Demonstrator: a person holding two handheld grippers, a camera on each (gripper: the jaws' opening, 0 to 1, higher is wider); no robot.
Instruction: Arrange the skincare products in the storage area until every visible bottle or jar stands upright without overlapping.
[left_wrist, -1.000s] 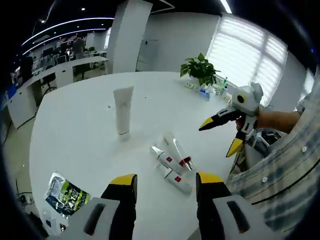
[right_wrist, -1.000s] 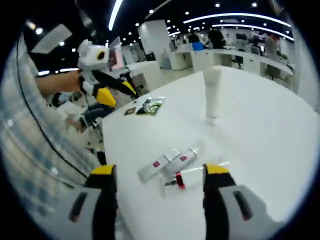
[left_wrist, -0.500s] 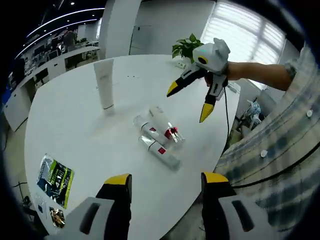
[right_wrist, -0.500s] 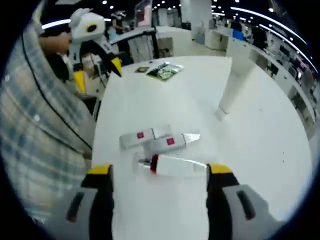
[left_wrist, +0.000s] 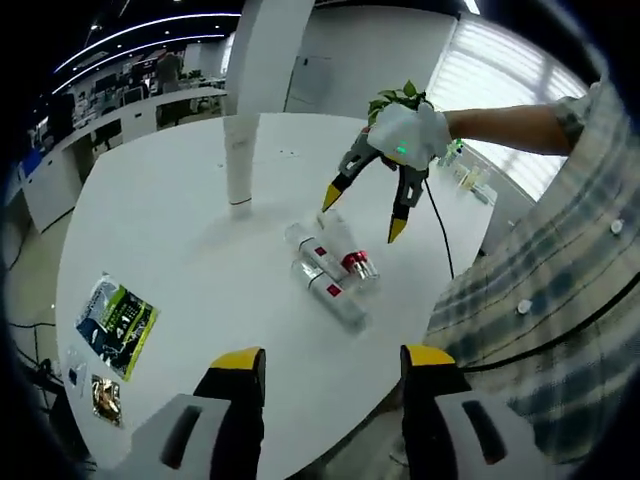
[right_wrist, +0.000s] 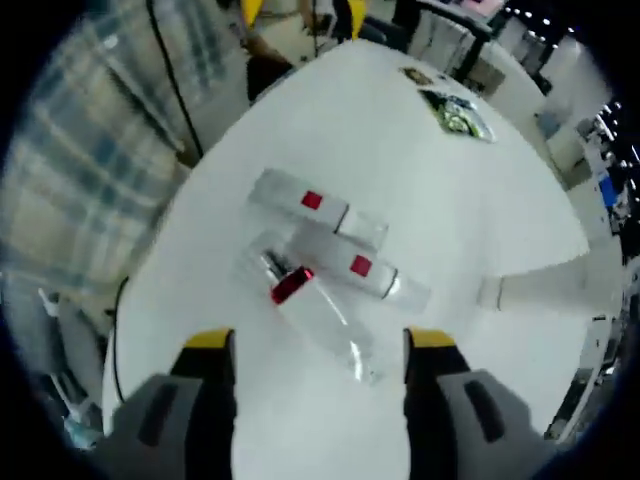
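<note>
Right gripper (left_wrist: 361, 213) jaws apart above 3 overlapping fallen tubes (right_wrist: 325, 262) — labels unreadable; left gripper (left_wrist: 330, 362) apart, empty.

White table (left_wrist: 180, 240), red-labelled clear tubes (right_wrist: 325, 255), plaid sleeve (left_wrist: 560, 300), green-black leaflet (left_wrist: 115, 325).

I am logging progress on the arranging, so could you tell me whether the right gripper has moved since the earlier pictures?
Yes. In the left gripper view the right gripper has come down over the lying tubes, jaws open.
</note>
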